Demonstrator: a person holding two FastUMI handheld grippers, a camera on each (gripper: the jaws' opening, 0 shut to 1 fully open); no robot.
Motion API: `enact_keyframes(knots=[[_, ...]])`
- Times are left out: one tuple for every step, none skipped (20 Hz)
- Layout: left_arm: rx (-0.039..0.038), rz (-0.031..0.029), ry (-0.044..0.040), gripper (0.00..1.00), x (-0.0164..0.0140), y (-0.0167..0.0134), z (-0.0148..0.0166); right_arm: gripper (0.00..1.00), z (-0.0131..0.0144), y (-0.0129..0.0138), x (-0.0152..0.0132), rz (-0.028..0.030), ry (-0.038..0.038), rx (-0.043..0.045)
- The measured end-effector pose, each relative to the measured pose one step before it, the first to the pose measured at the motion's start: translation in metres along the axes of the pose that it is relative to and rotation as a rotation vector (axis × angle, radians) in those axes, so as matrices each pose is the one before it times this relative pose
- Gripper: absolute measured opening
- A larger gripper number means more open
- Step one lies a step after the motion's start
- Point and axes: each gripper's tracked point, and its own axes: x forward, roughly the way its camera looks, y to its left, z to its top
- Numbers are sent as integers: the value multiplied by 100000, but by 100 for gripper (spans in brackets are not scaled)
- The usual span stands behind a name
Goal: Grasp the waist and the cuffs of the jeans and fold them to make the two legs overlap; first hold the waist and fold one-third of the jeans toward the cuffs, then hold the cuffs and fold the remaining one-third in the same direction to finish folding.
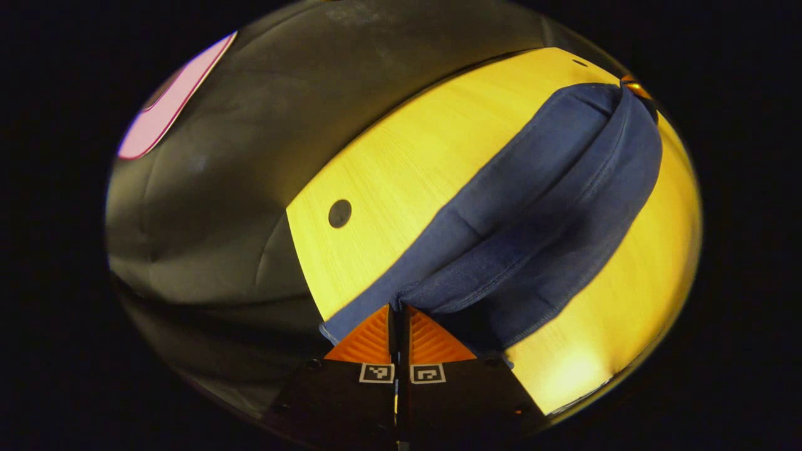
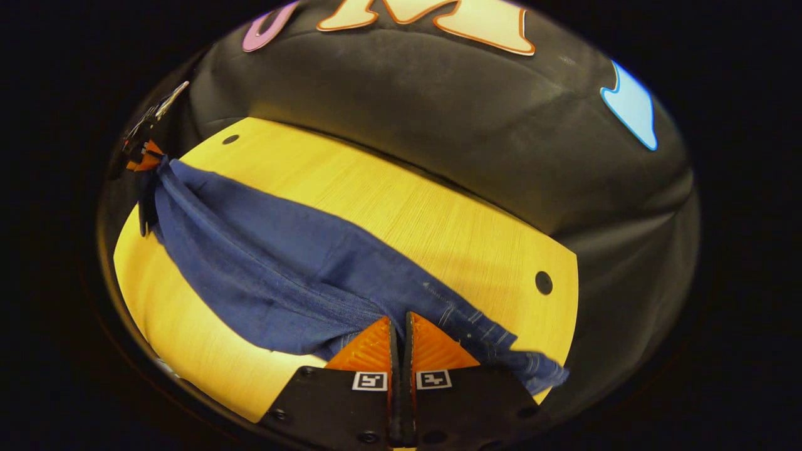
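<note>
Both grippers, left [image 1: 398, 307] and right [image 2: 399, 319], pinch opposite ends of the jeans [image 1: 532, 213] above the table [image 1: 388, 169]; the right gripper view adds faded creases.

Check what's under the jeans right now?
The jeans hang stretched between both grippers over the yellow wooden table. Bare tabletop shows around them; whatever lies directly beneath is covered.

Both views low, close, facing opposite along shared jeans [image 1: 539, 213], table [image 1: 401, 163].
</note>
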Motion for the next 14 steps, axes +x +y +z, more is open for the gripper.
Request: enact_keyframes(knots=[[2412,2092,-178,0,1415,650,877,2,315,-38,1632,113,965,1505],[1802,2019,499,0,1241,162,701,2,-377,29,1553,383,1523,1095],[797,976,621,0,1243,-351,816,2,-565,185,1357,355,2174,478],[-181,-494,219,0,966,-612,308,2,-578,78,1085,-65,2236,-416],[-437,-632,253,0,881,-154,-464,2,-236,104,822,-172,1252,-720],[-559,-21,-8,0,720,-16,30,3,125,267,296,-201,-190,-110],[-830,171,517,0,371,-185,-94,3,105,74,233,256,-874,205],[-735,329,259,0,462,43,-250,4,154,-160,-46,409,-1793,893],[-1406,261,-283,5,163,-10,-129,10,267,-175,-24,435,-1593,1473],[-1266,1948,-921,22,-50,404,30,16,277,-244,-327,471,-1128,2981],[-1707,2596,-1903,39,-49,641,39,37,-33,-442,57,53,-796,2628],[-3377,2045,-2999,57,-207,436,218,57,78,-514,-352,636,-674,2243],[-3970,1208,-3613,74,-422,311,517,77,254,-558,-145,462,-1679,3226],[-4291,1869,-3602,83,-354,322,383,98,282,-366,-876,956,-1962,4716]])
